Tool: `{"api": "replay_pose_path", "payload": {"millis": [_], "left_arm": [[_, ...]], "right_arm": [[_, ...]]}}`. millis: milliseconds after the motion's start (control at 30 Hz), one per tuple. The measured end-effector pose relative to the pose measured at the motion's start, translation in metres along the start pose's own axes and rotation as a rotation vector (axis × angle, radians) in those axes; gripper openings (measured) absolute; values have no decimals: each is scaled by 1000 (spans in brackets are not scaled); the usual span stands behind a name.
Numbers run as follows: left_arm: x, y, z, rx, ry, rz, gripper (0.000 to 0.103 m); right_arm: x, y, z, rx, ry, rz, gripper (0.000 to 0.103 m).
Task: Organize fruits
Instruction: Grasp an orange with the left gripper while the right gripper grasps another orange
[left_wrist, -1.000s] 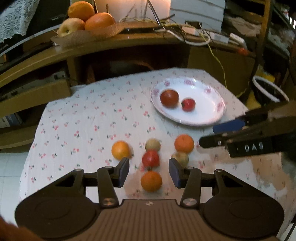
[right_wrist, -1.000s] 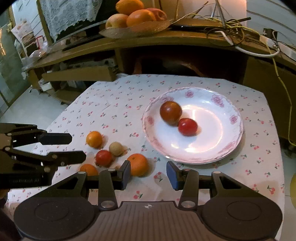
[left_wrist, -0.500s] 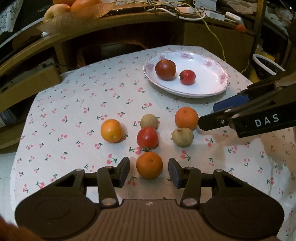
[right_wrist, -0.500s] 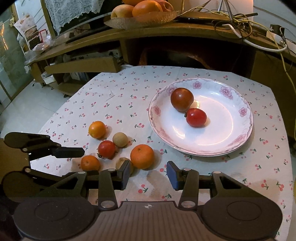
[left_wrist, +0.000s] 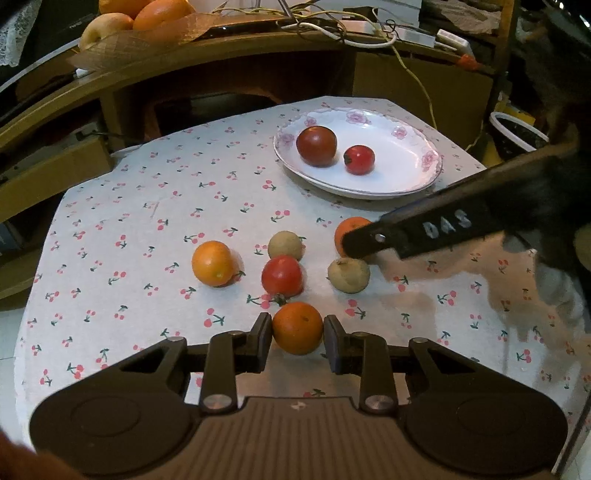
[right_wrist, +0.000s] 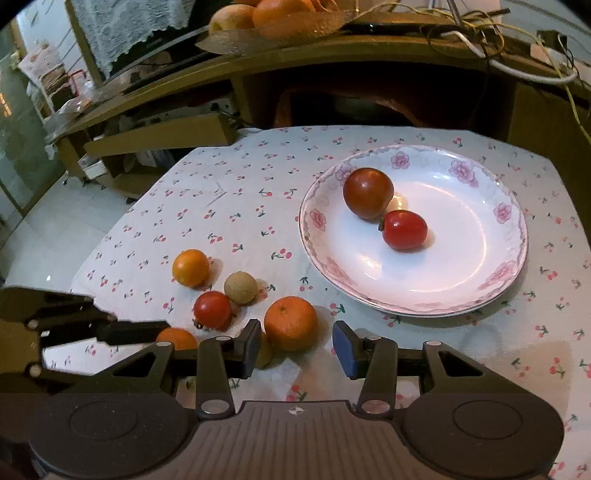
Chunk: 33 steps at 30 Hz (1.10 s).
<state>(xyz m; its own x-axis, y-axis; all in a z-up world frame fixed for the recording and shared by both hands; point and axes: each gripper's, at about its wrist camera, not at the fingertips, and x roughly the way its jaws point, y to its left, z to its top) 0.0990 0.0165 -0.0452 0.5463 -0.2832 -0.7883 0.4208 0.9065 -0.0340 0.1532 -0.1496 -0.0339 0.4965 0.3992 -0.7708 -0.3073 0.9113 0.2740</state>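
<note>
Left wrist view shows the left gripper (left_wrist: 297, 332) bracketing the nearest orange (left_wrist: 297, 328), both pads at its sides (contact appears made, though a firm clamp cannot be confirmed), probably to carry it to the plate (left_wrist: 413, 184). Right gripper (right_wrist: 297, 349) hovers with jaws apart, empty, just short of a second orange (right_wrist: 290, 323). Round, smooth-skinned fruits lie on cherry-print tablecloth (left_wrist: 147, 206); the glossy floral-rimmed plate holds two tomatoes (right_wrist: 384, 210).
</note>
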Motion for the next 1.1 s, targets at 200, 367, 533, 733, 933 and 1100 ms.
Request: {"api": "replay_pose_path", "payload": {"millis": [200, 367, 533, 733, 933, 1100], "left_arm": [[6, 3, -1, -11, 17, 2, 36], [5, 3, -1, -8, 13, -4, 36], [2, 2, 1, -6, -1, -17, 36], [4, 0, 0, 9, 5, -2, 36], [10, -4, -1, 29, 5, 12, 37], [9, -5, -3, 43, 5, 17, 40]], "right_arm": [[14, -7, 6, 105, 22, 22, 45], [16, -12, 9, 153, 45, 35, 34], [8, -15, 6, 150, 69, 27, 33], [-18, -14, -12, 94, 66, -56, 33], [-33, -6, -36, 41, 52, -118, 34], [-32, -6, -46, 15, 43, -127, 37]]}}
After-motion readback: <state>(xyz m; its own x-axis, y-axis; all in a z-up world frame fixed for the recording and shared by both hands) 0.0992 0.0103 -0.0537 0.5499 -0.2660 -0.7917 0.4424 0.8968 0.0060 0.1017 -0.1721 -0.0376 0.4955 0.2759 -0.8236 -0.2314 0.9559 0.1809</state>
